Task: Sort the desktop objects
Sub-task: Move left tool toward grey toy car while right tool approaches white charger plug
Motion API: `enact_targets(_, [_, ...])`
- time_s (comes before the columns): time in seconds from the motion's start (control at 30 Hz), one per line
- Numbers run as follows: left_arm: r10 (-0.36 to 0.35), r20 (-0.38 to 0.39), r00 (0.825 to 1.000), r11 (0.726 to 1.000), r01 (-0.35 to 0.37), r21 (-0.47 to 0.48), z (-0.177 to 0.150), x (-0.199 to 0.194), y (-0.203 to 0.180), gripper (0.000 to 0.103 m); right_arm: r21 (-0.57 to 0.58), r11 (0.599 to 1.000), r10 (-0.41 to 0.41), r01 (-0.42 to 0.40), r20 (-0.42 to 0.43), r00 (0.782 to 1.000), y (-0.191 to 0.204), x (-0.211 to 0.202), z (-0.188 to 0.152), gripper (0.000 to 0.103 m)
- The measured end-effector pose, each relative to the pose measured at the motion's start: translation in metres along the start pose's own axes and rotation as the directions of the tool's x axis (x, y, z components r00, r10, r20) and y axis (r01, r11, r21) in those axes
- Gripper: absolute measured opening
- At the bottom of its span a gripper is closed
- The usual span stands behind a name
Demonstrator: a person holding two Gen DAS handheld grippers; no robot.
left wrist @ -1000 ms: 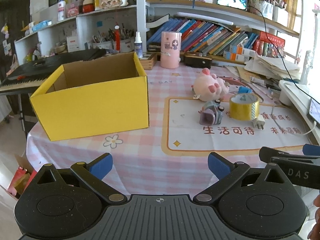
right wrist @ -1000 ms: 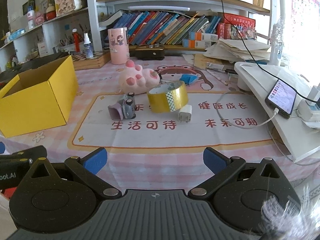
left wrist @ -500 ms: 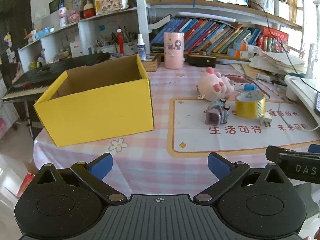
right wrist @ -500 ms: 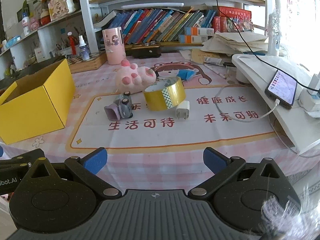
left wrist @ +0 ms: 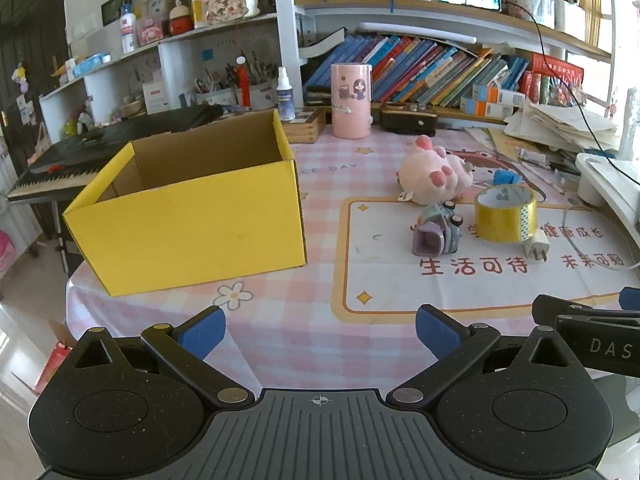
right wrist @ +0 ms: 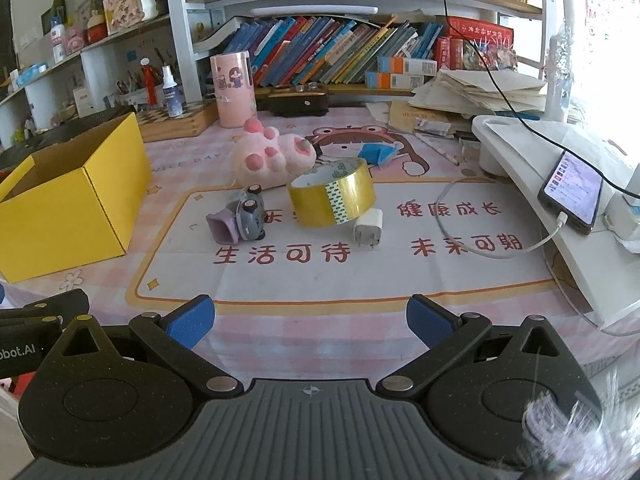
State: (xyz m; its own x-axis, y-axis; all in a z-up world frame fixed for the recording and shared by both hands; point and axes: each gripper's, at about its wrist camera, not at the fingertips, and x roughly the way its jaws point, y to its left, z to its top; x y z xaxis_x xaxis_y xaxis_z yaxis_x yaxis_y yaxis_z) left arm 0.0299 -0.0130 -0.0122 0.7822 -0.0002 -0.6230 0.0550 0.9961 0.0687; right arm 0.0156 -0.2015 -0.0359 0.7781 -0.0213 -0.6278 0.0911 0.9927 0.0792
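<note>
Blue-padded, both the left claw (left wrist: pixel 320 330) and right claw (right wrist: pixel 308 320) hover level, spread wide and empty, over the worktop (right wrist: pixel 304 280) edge.

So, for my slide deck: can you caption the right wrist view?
Open right gripper faces a tape roll, toy car, plush pig and white charger; yellow box waits left.

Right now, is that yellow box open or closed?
Open. The yellow box has no lid, and its brown inner walls show; its bottom is hidden.
</note>
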Motion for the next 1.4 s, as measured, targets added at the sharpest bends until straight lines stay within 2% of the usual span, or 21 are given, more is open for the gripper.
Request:
enact_targets(0.23, [-0.005, -0.002, 1.0, 1.0, 0.005, -0.009, 0.005, 0.008, -0.007, 0.102, -0.012, 1.0, -0.008, 0.008, 0.004, 1.0, -0.007, 0.006, 0.005, 0.103])
enact_targets(0.6, [0.007, -0.029, 1.0, 1.0, -0.007, -0.015, 0.015, 0.029, -0.026, 0.102, -0.023, 1.0, -0.018, 0.017, -0.035, 0.999, -0.024, 0.029, 0.019, 0.103])
enact_targets(0.77, [0.023, -0.046, 0.999, 0.999, -0.024, -0.023, 0.022, 0.039, -0.035, 0.102, -0.04, 0.999, 0.014, -0.016, -0.057, 0.998, -0.031, 0.042, 0.027, 0.103])
enact_targets(1.0, [0.006, -0.037, 0.999, 0.998, -0.008, -0.061, 0.034, 0.05, -0.044, 0.102, -0.055, 0.997, 0.058, -0.062, -0.067, 0.996, -0.04, 0.061, 0.042, 0.103])
enact_targets(1.2, [0.039, -0.061, 0.997, 0.995, -0.044, -0.091, 0.048, 0.065, -0.052, 0.102, -0.067, 0.99, 0.117, -0.122, -0.065, 0.991, -0.048, 0.077, 0.06, 0.103])
enact_targets(1.4, [0.057, -0.071, 0.996, 0.994, -0.063, -0.092, 0.057, 0.078, -0.063, 0.102, -0.115, 0.984, 0.128, -0.136, -0.079, 0.989, -0.053, 0.097, 0.074, 0.103])
